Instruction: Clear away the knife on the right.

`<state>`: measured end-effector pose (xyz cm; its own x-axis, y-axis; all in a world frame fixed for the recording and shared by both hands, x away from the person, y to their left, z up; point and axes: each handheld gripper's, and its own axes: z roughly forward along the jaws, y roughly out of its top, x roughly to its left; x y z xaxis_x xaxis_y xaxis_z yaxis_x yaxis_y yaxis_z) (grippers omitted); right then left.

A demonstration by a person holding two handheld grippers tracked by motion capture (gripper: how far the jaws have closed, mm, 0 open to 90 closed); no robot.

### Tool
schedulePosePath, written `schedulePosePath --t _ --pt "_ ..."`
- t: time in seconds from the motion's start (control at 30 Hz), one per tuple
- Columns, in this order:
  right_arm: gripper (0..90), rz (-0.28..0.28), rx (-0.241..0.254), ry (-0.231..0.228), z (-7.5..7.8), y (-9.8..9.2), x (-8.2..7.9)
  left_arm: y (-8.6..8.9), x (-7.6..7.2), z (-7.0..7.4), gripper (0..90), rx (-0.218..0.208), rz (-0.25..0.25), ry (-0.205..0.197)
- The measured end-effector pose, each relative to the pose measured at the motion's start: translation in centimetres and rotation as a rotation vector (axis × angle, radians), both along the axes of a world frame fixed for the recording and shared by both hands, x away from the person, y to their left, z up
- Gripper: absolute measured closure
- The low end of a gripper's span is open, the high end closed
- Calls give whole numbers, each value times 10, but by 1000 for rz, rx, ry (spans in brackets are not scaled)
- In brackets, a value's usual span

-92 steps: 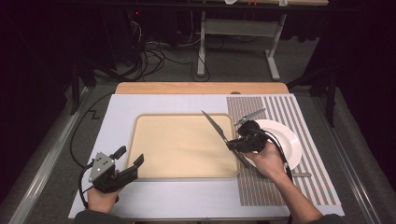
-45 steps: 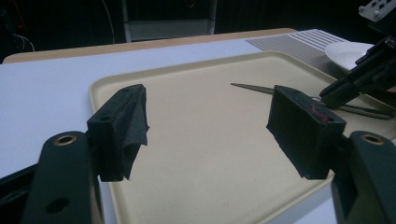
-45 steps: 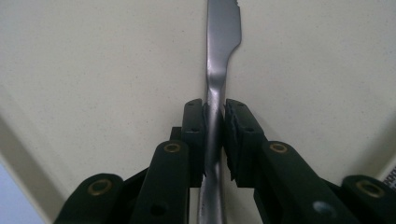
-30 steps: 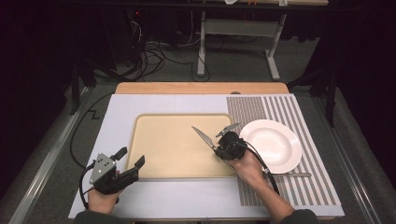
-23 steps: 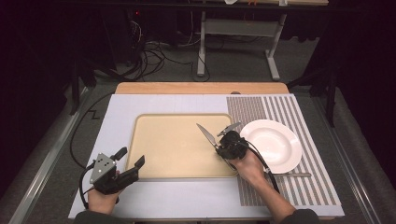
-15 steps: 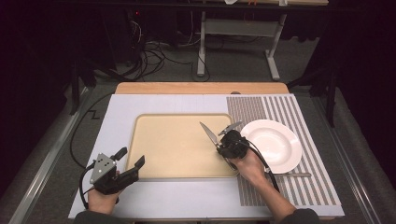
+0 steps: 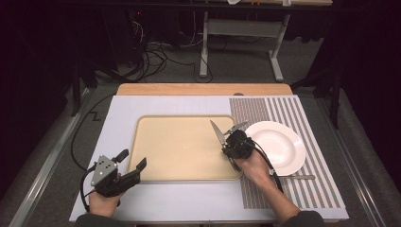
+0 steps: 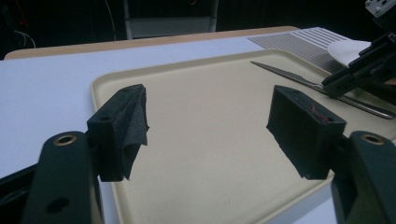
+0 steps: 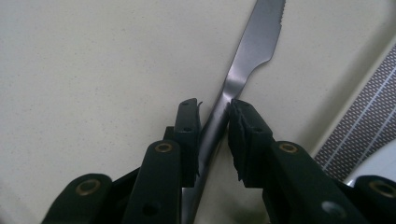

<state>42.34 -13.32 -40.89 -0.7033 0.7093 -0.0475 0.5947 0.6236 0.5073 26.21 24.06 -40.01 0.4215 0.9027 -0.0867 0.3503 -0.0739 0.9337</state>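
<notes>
Right gripper (image 9: 212, 119) jaws narrow, just been opening, table knife (image 9: 233, 81) between them, pads slack on the handle. Knife lies at the beige tray's (image 7: 179, 151) right edge, blade toward far edge. Left gripper (image 7: 130, 163) wide open, empty, at tray's near-left corner. White plate (image 7: 279, 144) just right of tray.

No readable text, label, brand, number or sign appears on anything in these views (the striped mat (image 7: 293, 142) at the surface's right edge carries only plain lines, and the tray (image 7: 142, 156) and plate (image 7: 283, 142) are unmarked).
</notes>
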Motion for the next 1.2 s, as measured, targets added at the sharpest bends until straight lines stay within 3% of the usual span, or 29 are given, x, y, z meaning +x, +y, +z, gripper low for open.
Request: schedulePosePath --t 0.8,0.93,1.2 --pt "726 -36 4 5 0 -5 4 0 -2 1 293 -8 1 -15" --pt "672 -41 23 18 0 -6 4 0 -1 1 293 -8 0 -14" --pt "602 -25 67 -12 8 -11 -1 1 -1 1 294 -11 4 -14"
